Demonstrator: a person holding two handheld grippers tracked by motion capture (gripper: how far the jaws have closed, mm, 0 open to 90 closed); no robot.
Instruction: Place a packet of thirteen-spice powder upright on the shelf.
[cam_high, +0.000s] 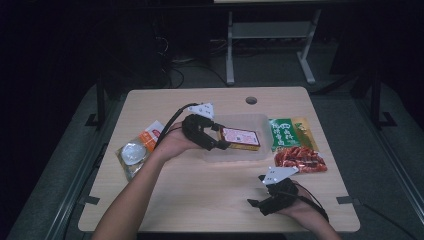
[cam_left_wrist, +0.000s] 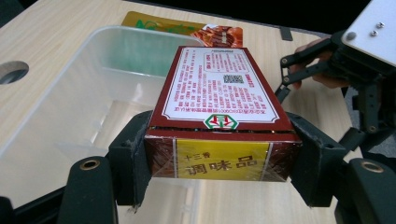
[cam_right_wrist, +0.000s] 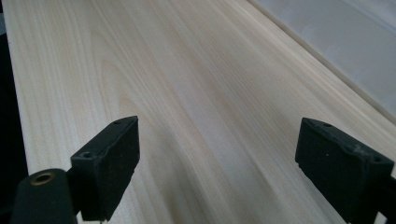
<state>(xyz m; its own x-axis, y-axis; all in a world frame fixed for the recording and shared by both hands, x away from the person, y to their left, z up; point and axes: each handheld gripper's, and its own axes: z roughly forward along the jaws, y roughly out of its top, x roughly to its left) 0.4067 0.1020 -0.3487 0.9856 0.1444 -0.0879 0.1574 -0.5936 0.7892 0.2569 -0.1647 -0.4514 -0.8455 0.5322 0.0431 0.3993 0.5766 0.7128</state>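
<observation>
Seasoning box (cam_left_wrist: 219, 126) (dark red, yellow end label) sits clamped in our left tongs (cam_left_wrist: 219, 163), held over the clear plastic container (cam_left_wrist: 70, 93). Our right tongs (cam_right_wrist: 217, 168) gape wide with nothing between them, low over the bare surface (cam_right_wrist: 187, 70).

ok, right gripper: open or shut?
Open. In the right gripper view its fingers stand wide apart with bare table between them; the right gripper rests near the table's front edge.
</observation>
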